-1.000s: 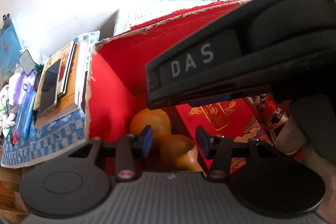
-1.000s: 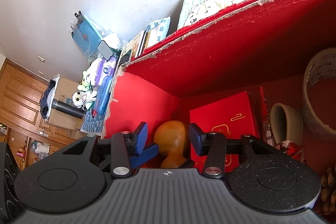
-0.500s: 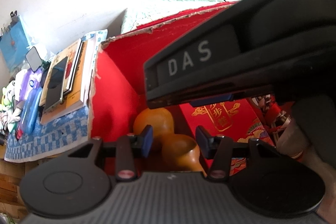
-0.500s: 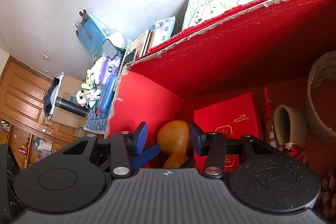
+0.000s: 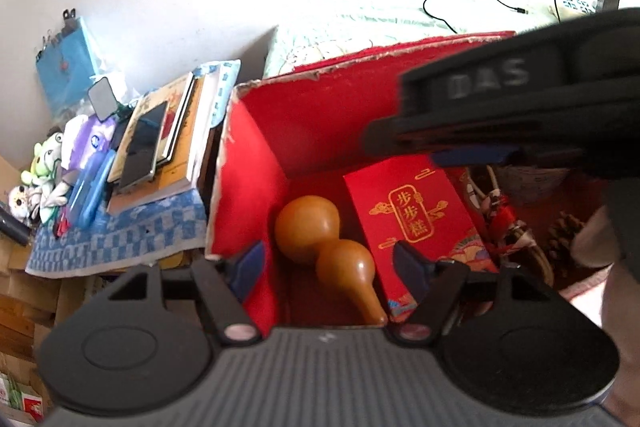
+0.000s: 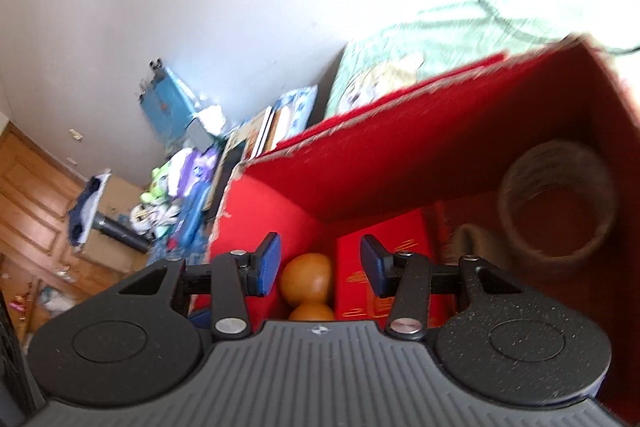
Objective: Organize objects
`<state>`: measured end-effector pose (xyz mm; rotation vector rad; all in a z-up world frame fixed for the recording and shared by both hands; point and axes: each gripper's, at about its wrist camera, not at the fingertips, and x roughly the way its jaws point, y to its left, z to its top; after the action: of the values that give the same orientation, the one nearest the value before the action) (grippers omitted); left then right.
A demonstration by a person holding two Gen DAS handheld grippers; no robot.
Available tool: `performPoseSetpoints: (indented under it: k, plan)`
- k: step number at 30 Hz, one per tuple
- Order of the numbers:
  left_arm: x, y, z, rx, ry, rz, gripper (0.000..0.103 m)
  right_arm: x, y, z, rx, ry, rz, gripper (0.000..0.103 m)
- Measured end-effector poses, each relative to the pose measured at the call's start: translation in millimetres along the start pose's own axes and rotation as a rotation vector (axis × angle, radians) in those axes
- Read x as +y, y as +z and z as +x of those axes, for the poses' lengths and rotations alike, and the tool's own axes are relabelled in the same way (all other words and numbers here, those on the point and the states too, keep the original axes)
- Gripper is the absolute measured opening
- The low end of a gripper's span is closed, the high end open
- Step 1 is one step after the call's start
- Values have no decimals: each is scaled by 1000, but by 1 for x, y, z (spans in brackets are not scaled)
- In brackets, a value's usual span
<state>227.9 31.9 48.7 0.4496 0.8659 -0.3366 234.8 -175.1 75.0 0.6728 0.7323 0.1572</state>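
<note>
As released, gourd [image 5: 328, 243] between left gripper [image 5: 328, 265] pads.

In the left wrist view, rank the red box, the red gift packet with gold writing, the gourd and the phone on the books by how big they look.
Largest to smallest as they appear:
1. red box
2. red gift packet
3. gourd and phone: they look about alike, and the phone lies farther from the camera, so I won't rank them.

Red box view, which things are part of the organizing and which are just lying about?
Job:
- gourd in the red box
- red packet beside it
- left claw, just opened, holding nothing

Lying about:
- book stack
- phone
- plush toys
</note>
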Motion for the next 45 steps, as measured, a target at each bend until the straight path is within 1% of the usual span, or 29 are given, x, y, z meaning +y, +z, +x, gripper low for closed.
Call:
performPoseSetpoints:
  k: [8, 14, 15, 16, 17, 19, 21, 23, 24, 25, 28, 29, 33, 35, 37, 40, 45]
  plan:
    - [-6, -12, -25, -32, 0, -11, 83, 9, -16, -40, -121, -114, -64, 48]
    - [1, -19, -48, -66, -16, -35, 87, 16, -29, -73, -224, -188, -119, 50]
    - [2, -21, -52, -76, -19, -37, 87, 17, -31, -79, -242, -196, -125, 51]
    - [2, -23, -57, -86, -25, -39, 88, 18, -33, -84, -257, -205, -129, 56]
    - [3, -25, -61, -94, -32, -44, 91, 19, -36, -88, -268, -215, -133, 60]
    - [5, -29, -67, -105, -49, -59, 94, 22, -41, -95, -285, -234, -141, 62]
    - [6, -34, -72, -119, -88, -61, 94, 24, -48, -103, -298, -258, -148, 62]
    - [6, -40, -76, -131, -105, -67, 95, 25, -55, -107, -303, -276, -155, 63]
    - [6, -43, -78, -139, -110, -69, 97, 26, -58, -109, -307, -283, -154, 63]
    - [6, -46, -79, -147, -116, -70, 99, 26, -61, -111, -309, -291, -152, 65]
    - [5, -54, -80, -144, -131, -82, 100, 24, -71, -117, -332, -334, -141, 75]
    - [5, -56, -80, -140, -134, -83, 100, 23, -74, -119, -337, -349, -142, 75]
    - [0, -65, -75, -114, -136, -70, 100, 20, -87, -119, -329, -422, -177, 76]
    - [-4, -70, -72, -104, -127, -58, 100, 18, -93, -119, -322, -443, -192, 76]
    - [-6, -73, -70, -95, -121, -47, 100, 16, -101, -119, -302, -448, -188, 76]
    - [-7, -75, -64, -66, -128, -41, 100, 11, -107, -114, -260, -451, -149, 76]
    - [-8, -76, -47, 23, -127, -42, 100, 9, -114, -107, -201, -450, -112, 76]
